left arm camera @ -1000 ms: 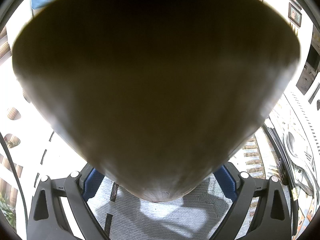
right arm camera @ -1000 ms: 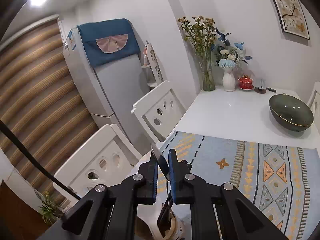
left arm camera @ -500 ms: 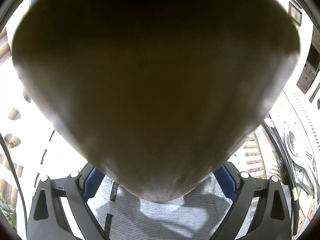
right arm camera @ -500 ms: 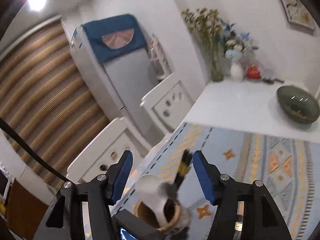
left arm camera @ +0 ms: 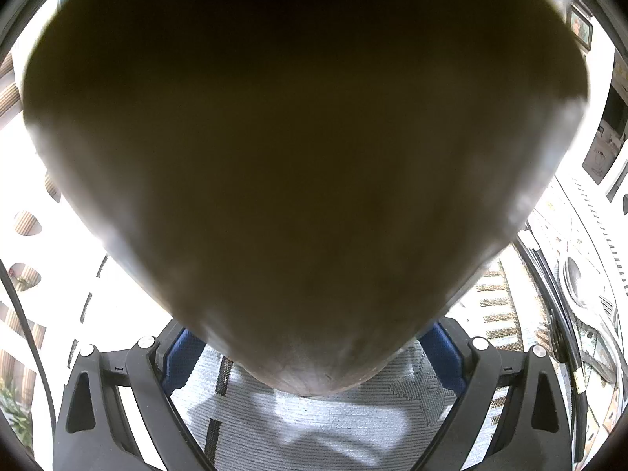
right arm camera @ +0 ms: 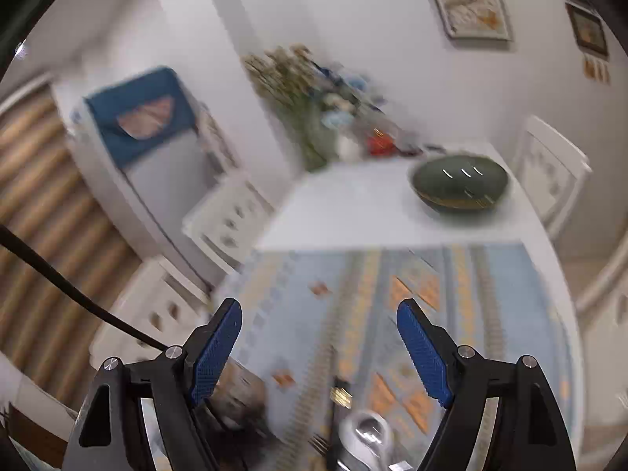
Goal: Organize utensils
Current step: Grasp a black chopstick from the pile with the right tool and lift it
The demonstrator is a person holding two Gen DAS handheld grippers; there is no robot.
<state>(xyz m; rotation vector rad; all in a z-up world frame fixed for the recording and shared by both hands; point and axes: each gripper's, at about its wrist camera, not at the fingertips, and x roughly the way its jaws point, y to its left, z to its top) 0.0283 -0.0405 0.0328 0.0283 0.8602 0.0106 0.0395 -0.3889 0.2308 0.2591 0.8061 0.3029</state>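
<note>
Behind the wide, empty right claw [right arm camera: 320, 347] sits a green bowl [right arm camera: 459, 184]; a dark holder [left arm camera: 306, 180] fills the left claw [left arm camera: 314, 357].

A white table [right arm camera: 353, 204] is carrying a patterned blue mat [right arm camera: 451, 314] along its near part — a dark green bowl [right arm camera: 459, 182] is sitting on the bare top beyond it, with blurred vases [right arm camera: 325, 145] standing at the far edge.
</note>
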